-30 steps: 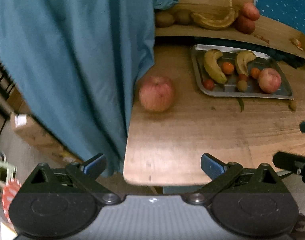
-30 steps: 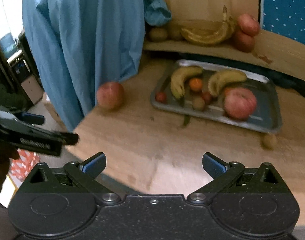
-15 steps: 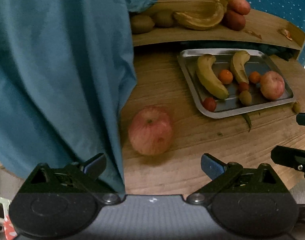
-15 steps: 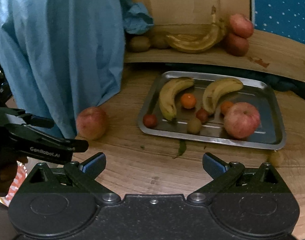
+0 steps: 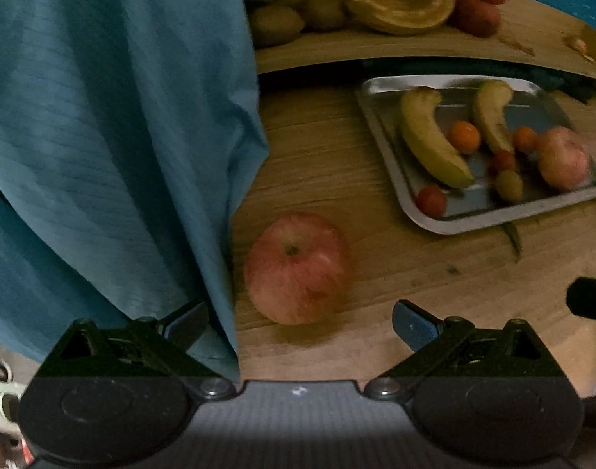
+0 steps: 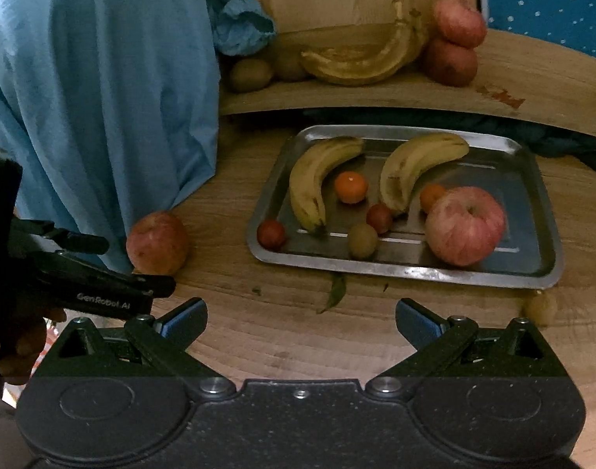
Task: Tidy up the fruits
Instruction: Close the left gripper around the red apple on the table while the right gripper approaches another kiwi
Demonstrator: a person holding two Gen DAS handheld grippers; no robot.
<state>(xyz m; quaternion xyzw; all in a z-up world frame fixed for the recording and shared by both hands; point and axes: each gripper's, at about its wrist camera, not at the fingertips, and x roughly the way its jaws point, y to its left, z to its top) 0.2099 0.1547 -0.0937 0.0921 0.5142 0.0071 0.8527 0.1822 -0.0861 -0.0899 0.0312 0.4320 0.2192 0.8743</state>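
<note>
Left wrist view shows my left gripper (image 5: 298, 318) spread wide and empty, the loose apple (image 5: 297, 267) sitting on the tabletop (image 5: 329, 156) just ahead between its fingers, close to the tabletop's left edge and against a hanging blue cloth (image 5: 114, 136). My right gripper (image 6: 300, 318) is likewise wide apart with nothing in it, hovering over bare wood near the front edge. Beyond it lies the metal tray (image 6: 540, 269) holding two bananas (image 6: 317, 179), a second apple (image 6: 466, 224), small oranges and tomatoes. More fruit rests on the raised shelf (image 6: 513, 78) along the back.
</note>
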